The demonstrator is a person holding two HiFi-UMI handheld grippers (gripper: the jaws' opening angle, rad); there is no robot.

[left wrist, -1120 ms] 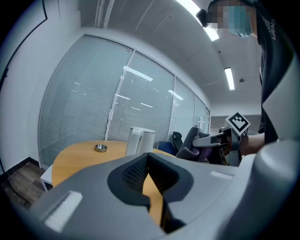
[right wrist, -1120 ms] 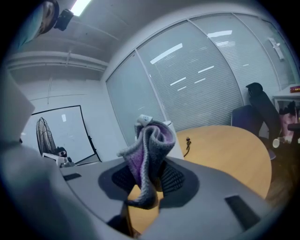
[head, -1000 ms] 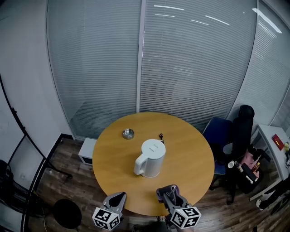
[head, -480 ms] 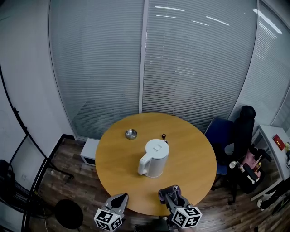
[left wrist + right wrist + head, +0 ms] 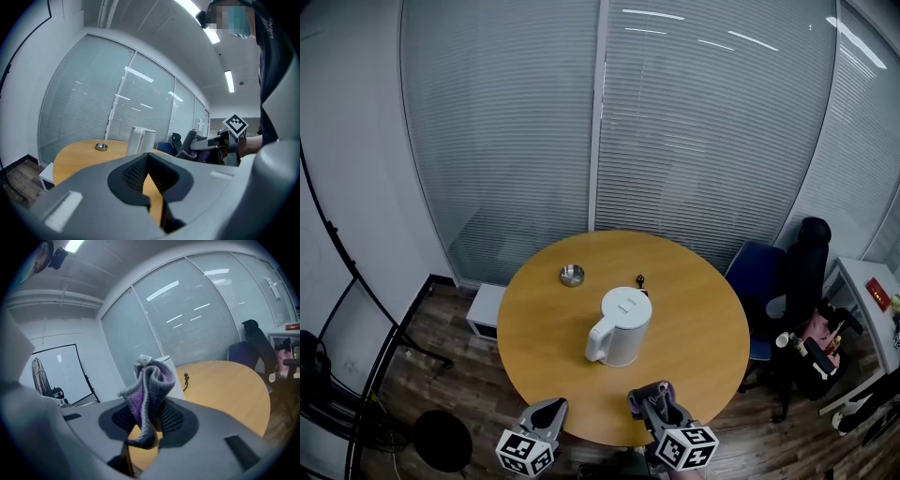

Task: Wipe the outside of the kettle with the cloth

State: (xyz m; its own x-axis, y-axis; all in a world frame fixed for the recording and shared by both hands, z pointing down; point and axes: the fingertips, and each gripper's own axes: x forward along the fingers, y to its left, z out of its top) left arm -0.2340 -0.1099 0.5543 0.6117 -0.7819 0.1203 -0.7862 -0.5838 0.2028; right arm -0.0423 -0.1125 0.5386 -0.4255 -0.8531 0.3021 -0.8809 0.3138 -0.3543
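Note:
A white electric kettle stands upright in the middle of the round wooden table, its handle toward the near left. My right gripper hovers over the table's near edge, shut on a grey and purple cloth that stands bunched up between its jaws and hides most of the kettle in the right gripper view. My left gripper is at the near left edge, shut with nothing in it. The kettle shows ahead in the left gripper view, and the right gripper appears there at the right.
A small metal dish and a small dark object lie on the table beyond the kettle. Dark office chairs stand at the right. A white box sits on the floor at the left. Glass walls with blinds stand behind.
The view has shifted slightly, so the table and kettle sit a little further right in the picture. Both grippers have kept their places at the near edge.

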